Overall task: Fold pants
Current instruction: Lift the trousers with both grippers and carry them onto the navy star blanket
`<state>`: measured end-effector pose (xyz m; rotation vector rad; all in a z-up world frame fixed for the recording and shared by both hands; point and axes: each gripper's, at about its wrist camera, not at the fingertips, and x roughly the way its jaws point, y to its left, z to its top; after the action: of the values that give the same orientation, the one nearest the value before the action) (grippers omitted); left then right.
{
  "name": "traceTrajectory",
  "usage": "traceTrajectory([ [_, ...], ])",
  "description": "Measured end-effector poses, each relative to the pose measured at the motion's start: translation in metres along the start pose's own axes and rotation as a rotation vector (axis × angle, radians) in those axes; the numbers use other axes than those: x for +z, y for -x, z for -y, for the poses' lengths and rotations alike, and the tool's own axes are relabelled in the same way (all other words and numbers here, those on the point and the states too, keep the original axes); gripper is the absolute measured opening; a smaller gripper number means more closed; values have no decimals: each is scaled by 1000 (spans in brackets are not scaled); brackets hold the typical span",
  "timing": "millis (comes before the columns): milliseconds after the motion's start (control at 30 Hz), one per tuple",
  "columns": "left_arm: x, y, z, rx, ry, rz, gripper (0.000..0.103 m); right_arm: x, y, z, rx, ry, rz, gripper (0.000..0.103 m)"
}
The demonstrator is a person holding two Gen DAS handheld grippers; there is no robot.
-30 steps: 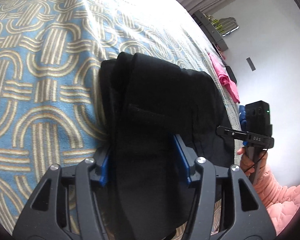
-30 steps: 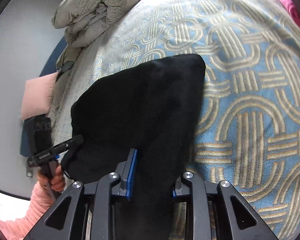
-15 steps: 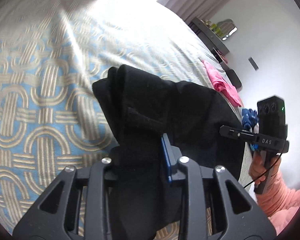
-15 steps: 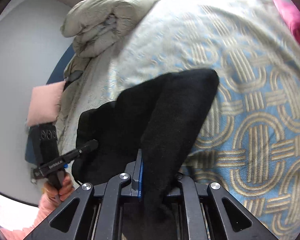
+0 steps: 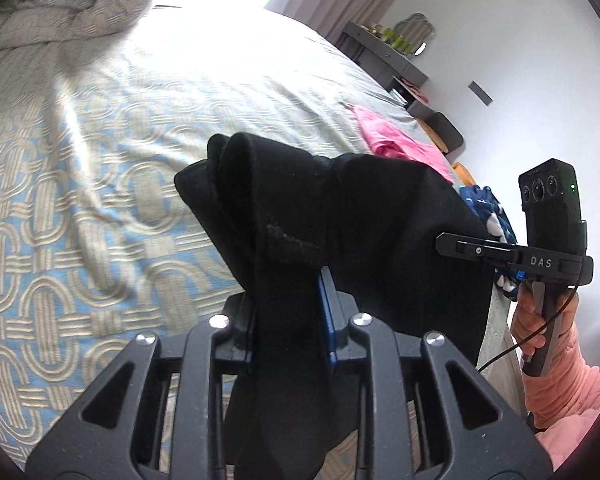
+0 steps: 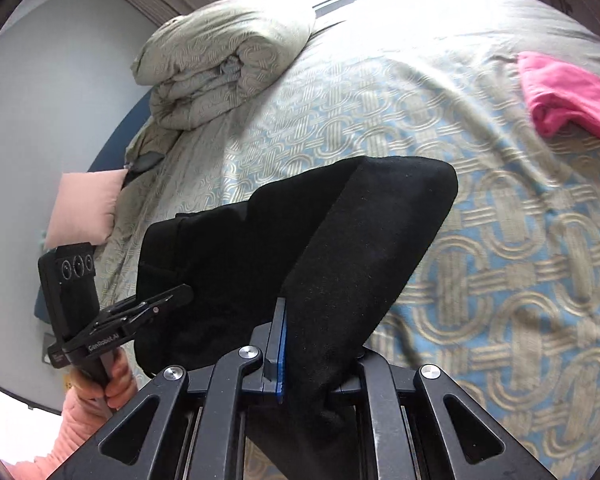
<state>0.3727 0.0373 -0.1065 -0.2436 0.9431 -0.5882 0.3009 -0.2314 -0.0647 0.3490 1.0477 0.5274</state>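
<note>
Black pants (image 5: 284,216), one pair, pinched by two tools (image 5: 288,320) (image 6: 320,356).

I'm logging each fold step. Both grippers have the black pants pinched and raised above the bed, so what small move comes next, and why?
Probably carry both ends forward and lower them together. The left gripper and right gripper each clamp the black pants, which hang bunched above the bedspread, not flat.
</note>
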Motion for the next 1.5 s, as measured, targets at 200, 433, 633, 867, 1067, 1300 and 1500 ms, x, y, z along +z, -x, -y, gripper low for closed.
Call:
traceTrajectory([
  [200, 11, -8, 45, -34, -47, 1, 27, -10, 58, 15, -29, -4, 80, 10],
  [433, 29, -15, 113, -50, -166, 4, 27, -27, 118, 41, -48, -46, 184, 10],
  [633, 42, -41, 180, -121, -241, -22, 27, -51, 178, 72, -106, -76, 277, 10],
  [867, 65, -90, 285, -192, -397, -60, 27, -81, 255, 126, -187, -169, 398, 10],
  [1067, 100, -132, 374, -279, -535, -57, 27, -98, 337, 179, -218, -261, 546, 10],
  [1300, 123, -191, 477, -314, -690, -101, 27, -114, 413, 247, -286, -361, 665, 10],
  [1500, 130, -251, 530, -311, -774, -155, 27, -124, 441, 305, -323, -456, 692, 10],
])
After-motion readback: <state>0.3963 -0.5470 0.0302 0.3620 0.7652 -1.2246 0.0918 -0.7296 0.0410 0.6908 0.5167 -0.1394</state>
